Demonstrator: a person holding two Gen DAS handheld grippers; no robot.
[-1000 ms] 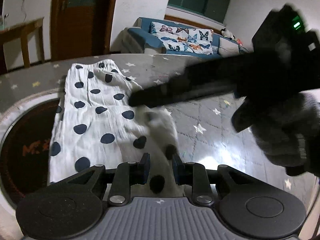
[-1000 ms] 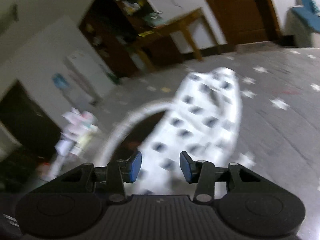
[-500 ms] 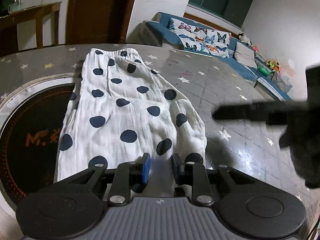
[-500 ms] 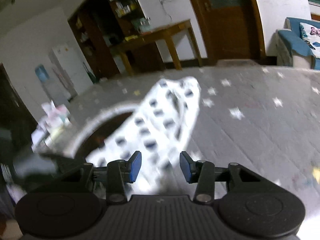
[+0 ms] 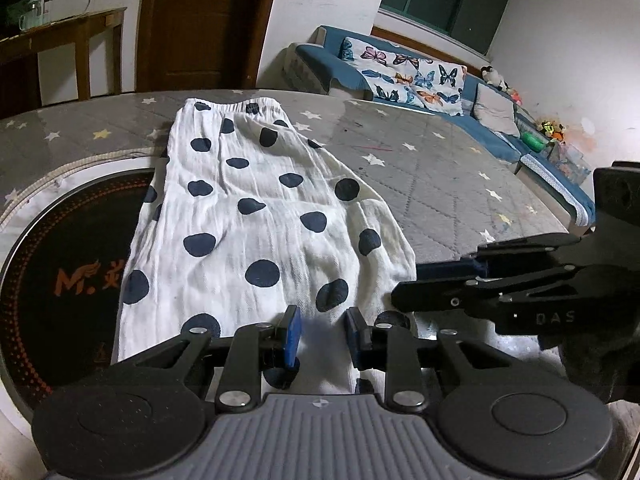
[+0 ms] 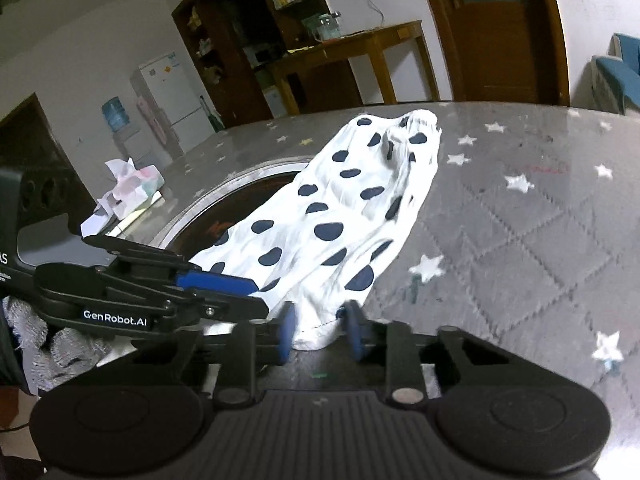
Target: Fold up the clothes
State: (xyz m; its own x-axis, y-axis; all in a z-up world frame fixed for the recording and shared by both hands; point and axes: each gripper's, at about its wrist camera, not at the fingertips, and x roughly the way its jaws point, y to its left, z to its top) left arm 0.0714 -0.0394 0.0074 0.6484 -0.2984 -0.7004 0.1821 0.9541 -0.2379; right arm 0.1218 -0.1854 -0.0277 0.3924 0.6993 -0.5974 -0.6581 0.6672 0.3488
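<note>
Polka-dot trousers (image 5: 256, 208) lie lengthwise on the star-patterned table (image 5: 440, 168), narrowed (apparently folded leg over leg). Left gripper (image 5: 322, 334) and right gripper (image 6: 320, 330) both apart, straddling the hem; crosswise folds seemingly remain.

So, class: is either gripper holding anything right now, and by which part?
Nothing is clamped. Both the left gripper and right gripper are open, straddling the near hem of the polka-dot garment.
</note>
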